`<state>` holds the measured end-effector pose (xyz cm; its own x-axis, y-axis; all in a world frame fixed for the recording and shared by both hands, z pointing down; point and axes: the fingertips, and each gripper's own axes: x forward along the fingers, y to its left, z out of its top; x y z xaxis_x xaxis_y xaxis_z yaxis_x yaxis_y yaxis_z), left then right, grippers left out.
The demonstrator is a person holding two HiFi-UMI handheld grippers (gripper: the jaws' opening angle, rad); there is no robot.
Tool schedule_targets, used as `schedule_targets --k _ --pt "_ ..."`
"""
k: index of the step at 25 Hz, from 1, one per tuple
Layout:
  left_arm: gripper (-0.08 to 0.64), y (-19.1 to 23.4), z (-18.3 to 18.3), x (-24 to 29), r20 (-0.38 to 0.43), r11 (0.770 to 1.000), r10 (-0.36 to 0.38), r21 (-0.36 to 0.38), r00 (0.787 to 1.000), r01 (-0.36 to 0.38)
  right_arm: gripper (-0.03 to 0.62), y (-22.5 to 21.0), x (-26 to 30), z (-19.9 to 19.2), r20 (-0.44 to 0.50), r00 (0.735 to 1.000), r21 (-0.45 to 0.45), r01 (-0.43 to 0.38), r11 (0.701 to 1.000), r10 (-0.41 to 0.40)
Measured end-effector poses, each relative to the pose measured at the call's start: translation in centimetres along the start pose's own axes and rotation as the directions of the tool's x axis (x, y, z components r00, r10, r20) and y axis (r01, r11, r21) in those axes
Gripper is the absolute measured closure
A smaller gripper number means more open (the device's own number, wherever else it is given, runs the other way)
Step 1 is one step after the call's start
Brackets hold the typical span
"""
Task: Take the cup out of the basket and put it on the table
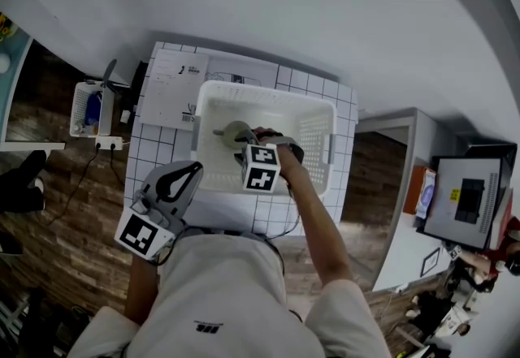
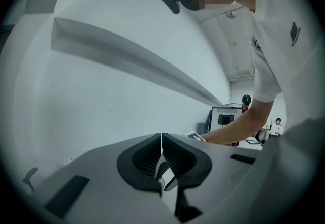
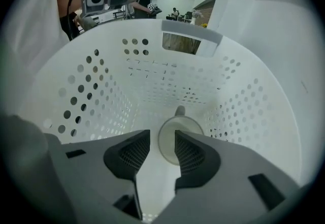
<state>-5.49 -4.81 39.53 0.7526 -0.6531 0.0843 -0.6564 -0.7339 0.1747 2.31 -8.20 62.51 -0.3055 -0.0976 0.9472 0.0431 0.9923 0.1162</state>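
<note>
Facing cup (image 3: 180,125): right gripper (image 3: 162,139), fingers (image 3: 134,154) apart | basket (image 3: 101,91) walls around | papers (image 1: 175,88) beside

Basket (image 1: 325,117) on table (image 1: 150,153), centre-right toward the far edge; cup (image 1: 234,134) inside, in its left half; paper sheet (image 1: 172,88) at the far left corner, just beside the basket; left gripper (image 1: 183,174) over near left edge.

Even cool light; heavy fisheye bending, dark corners, perhaps slight softness.

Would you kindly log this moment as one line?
right gripper: jaws open, over cup in basket | left gripper: jaws shut, empty
</note>
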Motion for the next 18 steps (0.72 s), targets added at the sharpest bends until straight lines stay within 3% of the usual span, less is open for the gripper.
schedule_targets --k 10,15,18 --pt "0.545 -0.6 -0.4 0.9 -0.041 0.999 -0.030 0.043 0.999 0.032 0.457 0.4 2.6 -0.8 -0.090 0.996 -0.069 -0.023 0.997 0.017" --pt "0.545 -1.0 -0.5 1.7 -0.069 0.995 -0.055 0.079 0.996 0.061 0.543 0.7 3.5 -1.0 -0.107 0.994 -0.089 -0.029 0.996 0.020" --pt "0.545 -1.2 -0.5 2.3 -0.084 0.989 -0.080 0.115 0.993 0.090 0.554 0.8 3.5 -1.0 -0.103 0.994 -0.084 -0.043 0.996 0.034"
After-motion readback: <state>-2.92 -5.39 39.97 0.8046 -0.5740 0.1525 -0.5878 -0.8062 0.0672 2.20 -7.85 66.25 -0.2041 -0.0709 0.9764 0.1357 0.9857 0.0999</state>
